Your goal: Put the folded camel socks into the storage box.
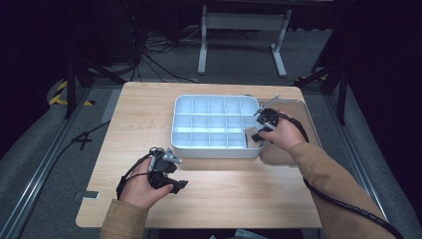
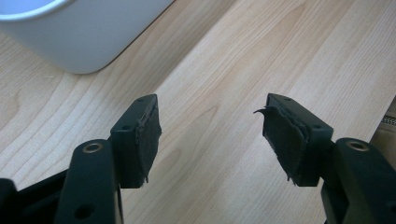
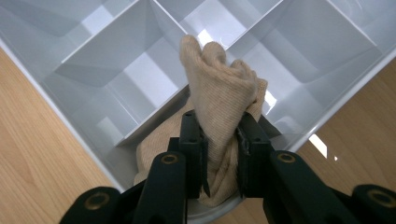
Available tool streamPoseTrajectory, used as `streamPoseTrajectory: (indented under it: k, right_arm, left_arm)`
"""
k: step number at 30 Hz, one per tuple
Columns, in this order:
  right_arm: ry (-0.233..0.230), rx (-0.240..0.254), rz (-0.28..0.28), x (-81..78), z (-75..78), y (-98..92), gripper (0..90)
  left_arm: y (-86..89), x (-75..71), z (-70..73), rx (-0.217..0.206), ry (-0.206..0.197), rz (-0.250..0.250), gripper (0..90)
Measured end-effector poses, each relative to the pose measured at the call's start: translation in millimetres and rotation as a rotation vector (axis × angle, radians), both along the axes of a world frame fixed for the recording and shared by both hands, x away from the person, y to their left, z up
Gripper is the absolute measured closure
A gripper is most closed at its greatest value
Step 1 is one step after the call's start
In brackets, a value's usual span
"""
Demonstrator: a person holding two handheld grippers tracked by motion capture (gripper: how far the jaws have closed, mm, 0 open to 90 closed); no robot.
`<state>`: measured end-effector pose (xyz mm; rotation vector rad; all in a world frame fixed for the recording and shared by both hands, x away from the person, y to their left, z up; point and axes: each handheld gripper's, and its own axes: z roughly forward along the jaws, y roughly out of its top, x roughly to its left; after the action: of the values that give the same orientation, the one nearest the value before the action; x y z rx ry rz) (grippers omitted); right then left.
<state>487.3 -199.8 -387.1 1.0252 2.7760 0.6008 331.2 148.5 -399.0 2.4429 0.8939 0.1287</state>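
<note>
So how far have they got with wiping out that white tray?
Hard to say what is finished: the compartments of the white divided tray look bare in the high view. In hand: the right gripper is shut on a beige cloth at the tray's near right corner. The left gripper waits open over the table. Probably the other compartments remain.

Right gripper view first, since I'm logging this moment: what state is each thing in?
Beige cloth: bunched, pinched, over the tray's corner compartment.
Right tongs: shut on the cloth.
Left tongs: open, holding nothing, over bare table.
White divided tray: compartments seen hold nothing.
</note>
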Motion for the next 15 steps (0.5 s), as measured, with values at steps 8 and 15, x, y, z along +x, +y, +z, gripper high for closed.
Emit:
streamPoseTrajectory:
  k: [8,15]
  right_arm:
    - [0.040,-0.067,0.012,-0.1,-8.0,10.4,75.4]
    - [0.077,-0.109,0.025,3.2,-18.8,17.4,75.1]
  left_arm:
    - [0.0,-0.1,-0.2,0.005,0.002,-0.005,37.1]
    - [0.0,-3.6,-1.9,0.011,-0.014,0.000,37.2]
